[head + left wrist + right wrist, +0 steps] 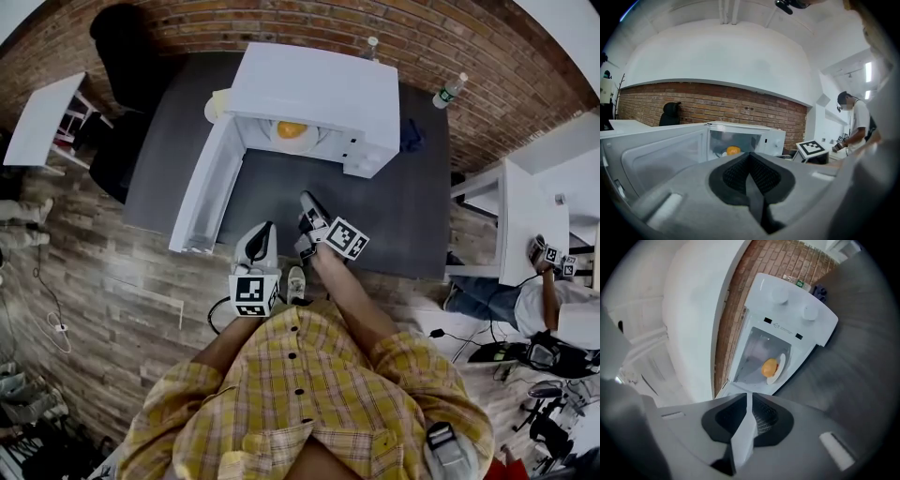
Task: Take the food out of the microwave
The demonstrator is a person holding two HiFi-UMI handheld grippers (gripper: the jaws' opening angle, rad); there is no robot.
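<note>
The dark grey worktop (pixel 281 202) carries a white microwave (pixel 314 94) at its far side, its door (pixel 202 192) swung open to the left. A blue object (pixel 411 136) lies just right of it. 1 bottle (pixel 371 47) stands behind the microwave, and a 2nd bottle (pixel 450 90) stands at the far right corner.

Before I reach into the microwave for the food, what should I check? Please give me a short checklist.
1. Door open wide: ok.
2. Food in sight, on its plate inside the microwave: ok.
3. Left tongs open for a grasp: not ok, shut and empty.
4. Right tongs open for a grasp: not ok, shut and empty.
5. Plate cool enough to handle: cannot tell.
</note>
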